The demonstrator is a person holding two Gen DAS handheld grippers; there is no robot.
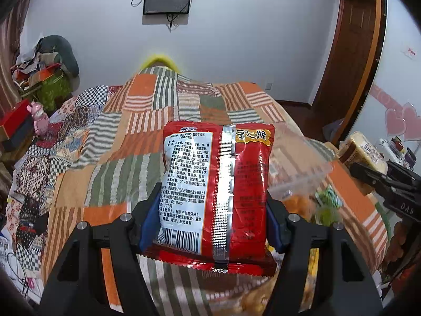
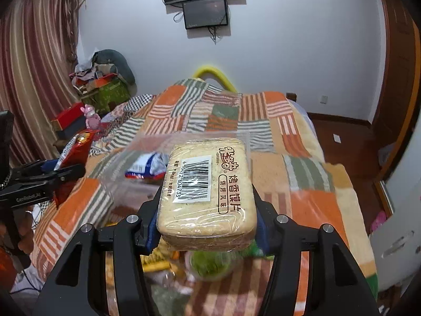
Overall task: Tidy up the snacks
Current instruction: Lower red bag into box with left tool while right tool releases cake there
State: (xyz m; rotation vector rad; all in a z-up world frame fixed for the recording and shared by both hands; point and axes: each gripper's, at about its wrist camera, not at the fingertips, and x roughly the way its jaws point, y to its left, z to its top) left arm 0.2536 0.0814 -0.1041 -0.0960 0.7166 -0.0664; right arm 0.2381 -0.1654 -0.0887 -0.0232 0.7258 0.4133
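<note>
My left gripper [image 1: 210, 210] is shut on a red noodle snack packet [image 1: 218, 184], held back side up above the patchwork bed [image 1: 118, 137]. My right gripper [image 2: 208, 210] is shut on a clear-wrapped pack of toasted bun slices [image 2: 208, 181], also held above the bed. The right gripper with its pack [image 1: 363, 155] shows at the right edge of the left wrist view. The left gripper with the red packet [image 2: 76, 147] shows at the left edge of the right wrist view. Loose snacks lie below: a blue and white packet [image 2: 147, 168], green items [image 2: 210, 263] and orange items [image 1: 297, 205].
A clear plastic bag [image 1: 297, 158] lies on the bed by the snacks. Red boxes [image 2: 71, 118], a pink toy [image 2: 92, 115] and a clutter pile [image 2: 105, 89] stand left of the bed. A wooden door [image 1: 350, 65] and floor lie to the right.
</note>
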